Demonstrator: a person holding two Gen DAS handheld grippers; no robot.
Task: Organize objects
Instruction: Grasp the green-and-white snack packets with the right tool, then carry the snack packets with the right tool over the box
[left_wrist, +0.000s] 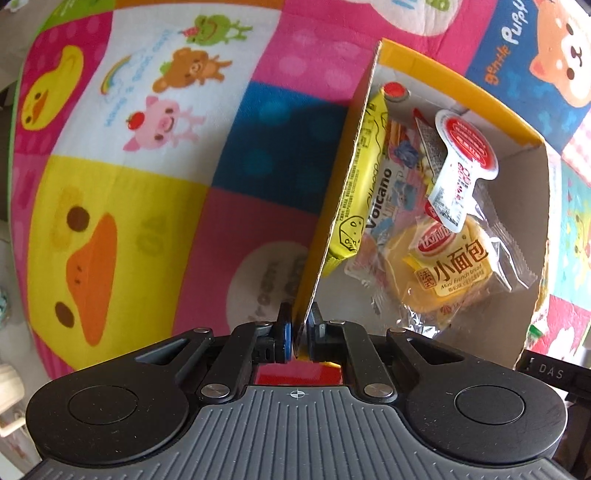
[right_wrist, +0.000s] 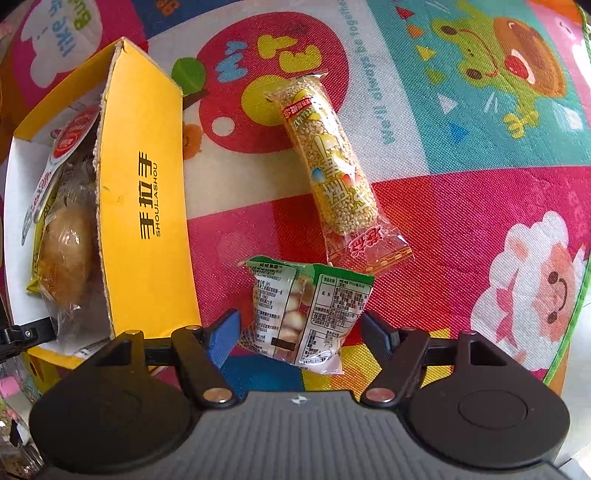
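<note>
My left gripper is shut on the near wall of a yellow cardboard box. Inside lie a yellow Volcano packet, a mini French bread pack and a white jelly cup with a red lid. In the right wrist view the same box stands at the left. My right gripper is open, its fingers on either side of a green and white snack bag on the mat. A long yellow grain bar lies just beyond it.
A colourful cartoon play mat covers the floor in the left wrist view, and in the right wrist view too. A black device edge sits at the right of the box.
</note>
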